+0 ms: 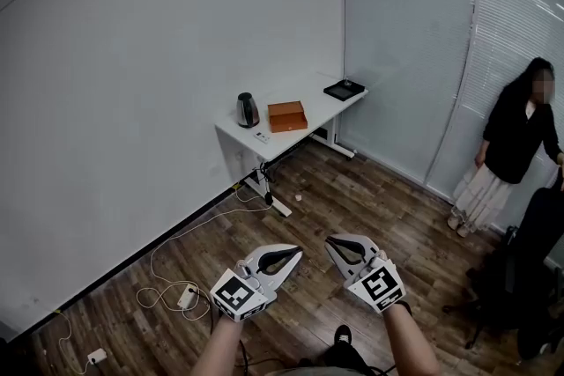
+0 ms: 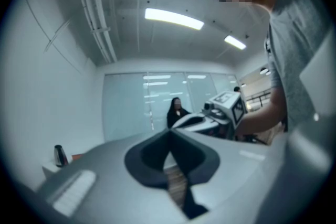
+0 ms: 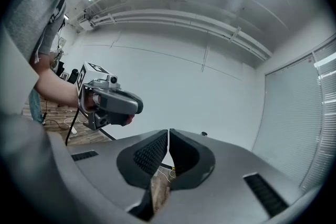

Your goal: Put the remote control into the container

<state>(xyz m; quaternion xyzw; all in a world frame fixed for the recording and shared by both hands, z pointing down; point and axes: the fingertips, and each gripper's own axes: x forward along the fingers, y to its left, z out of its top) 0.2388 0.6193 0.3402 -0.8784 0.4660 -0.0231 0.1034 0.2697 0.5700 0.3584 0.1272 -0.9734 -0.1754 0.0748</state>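
Far off in the head view, a small pale remote control (image 1: 262,136) lies near the front edge of a white table (image 1: 308,94). Just behind it stands a brown open box (image 1: 287,115), the container. My left gripper (image 1: 297,253) and right gripper (image 1: 331,240) are held side by side low in the foreground, well short of the table, both shut and empty. In the left gripper view the jaws (image 2: 169,131) meet with nothing between them, and the right gripper (image 2: 223,111) shows beyond. In the right gripper view the jaws (image 3: 168,131) are shut too, with the left gripper (image 3: 111,105) beside them.
A metal kettle (image 1: 248,109) and a black tray (image 1: 344,89) also stand on the table. White cables and a power strip (image 1: 187,297) lie on the wooden floor at the left. A person (image 1: 515,145) stands by the blinds at the right, near dark equipment (image 1: 529,277).
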